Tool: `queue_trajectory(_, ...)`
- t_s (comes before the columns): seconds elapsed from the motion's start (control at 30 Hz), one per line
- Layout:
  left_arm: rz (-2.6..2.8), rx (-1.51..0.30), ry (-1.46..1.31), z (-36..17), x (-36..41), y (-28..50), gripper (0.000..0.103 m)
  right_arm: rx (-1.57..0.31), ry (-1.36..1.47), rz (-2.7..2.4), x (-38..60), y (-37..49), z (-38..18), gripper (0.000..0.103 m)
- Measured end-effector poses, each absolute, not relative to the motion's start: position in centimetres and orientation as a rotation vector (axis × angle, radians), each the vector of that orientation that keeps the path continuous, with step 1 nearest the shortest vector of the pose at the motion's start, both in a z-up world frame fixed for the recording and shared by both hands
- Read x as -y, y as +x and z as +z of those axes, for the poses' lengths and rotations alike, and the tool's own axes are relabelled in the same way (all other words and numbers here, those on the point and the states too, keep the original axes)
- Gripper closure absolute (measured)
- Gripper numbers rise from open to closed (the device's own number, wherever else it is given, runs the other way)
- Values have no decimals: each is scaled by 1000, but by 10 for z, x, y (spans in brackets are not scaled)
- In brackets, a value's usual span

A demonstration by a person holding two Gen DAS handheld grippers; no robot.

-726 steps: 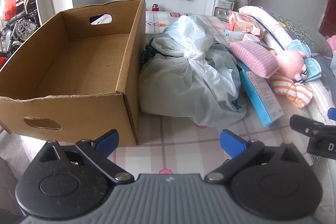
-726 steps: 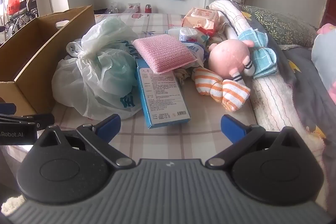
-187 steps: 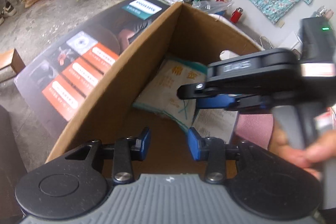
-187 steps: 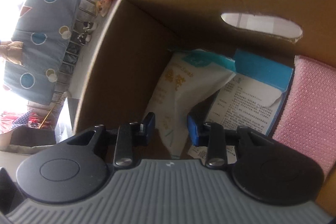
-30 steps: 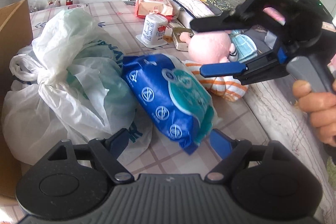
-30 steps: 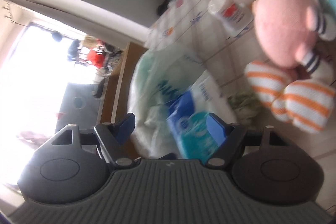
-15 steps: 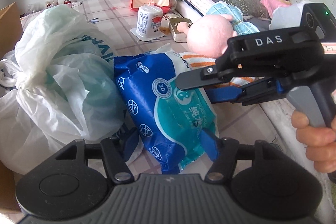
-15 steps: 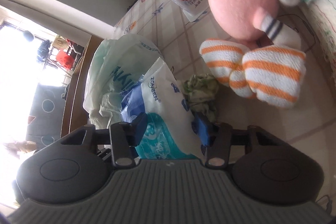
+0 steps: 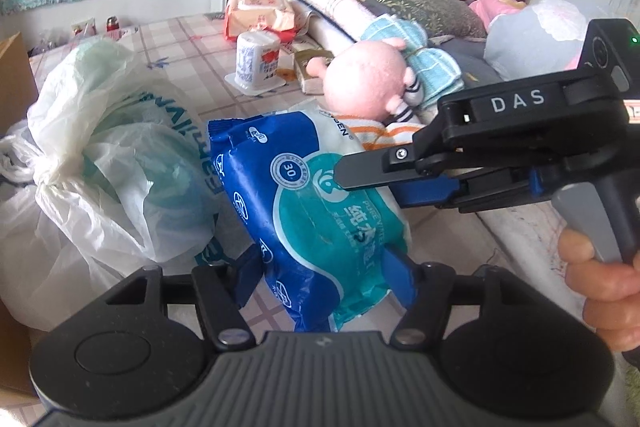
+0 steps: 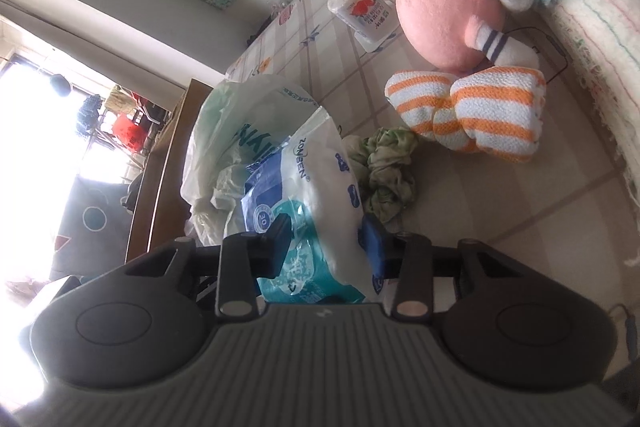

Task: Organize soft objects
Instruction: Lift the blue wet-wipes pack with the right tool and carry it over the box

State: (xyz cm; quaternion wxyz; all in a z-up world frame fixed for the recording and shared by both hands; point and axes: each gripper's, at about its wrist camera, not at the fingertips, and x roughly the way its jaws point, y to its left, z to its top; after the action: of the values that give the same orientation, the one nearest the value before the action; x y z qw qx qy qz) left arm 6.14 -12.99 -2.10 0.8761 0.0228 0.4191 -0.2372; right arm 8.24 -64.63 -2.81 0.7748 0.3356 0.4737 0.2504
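The wipes pack lay beside the white plastic bag, long axis running away from the left gripper, which clamped its near end. The right gripper, crossing that axis, was closing on the middle.

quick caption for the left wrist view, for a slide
Both grippers pinch the blue tissue pack beside the white plastic bag, right gripper closing.

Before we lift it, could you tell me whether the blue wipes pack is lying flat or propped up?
Propped up: the wipes pack tilts, its far end leaning on the tied plastic bag, its near end between both hand-held grippers.
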Motion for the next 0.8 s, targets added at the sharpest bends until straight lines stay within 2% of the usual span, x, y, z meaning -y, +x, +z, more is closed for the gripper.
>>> queue_trajectory(0.43,-449,-662,55,37,100,46,37,-850,663,615,621,71,46,65)
queue_trajectory(0.8,-207,-543,20,88,8,53,36,-799,594,857,493,100,112,63)
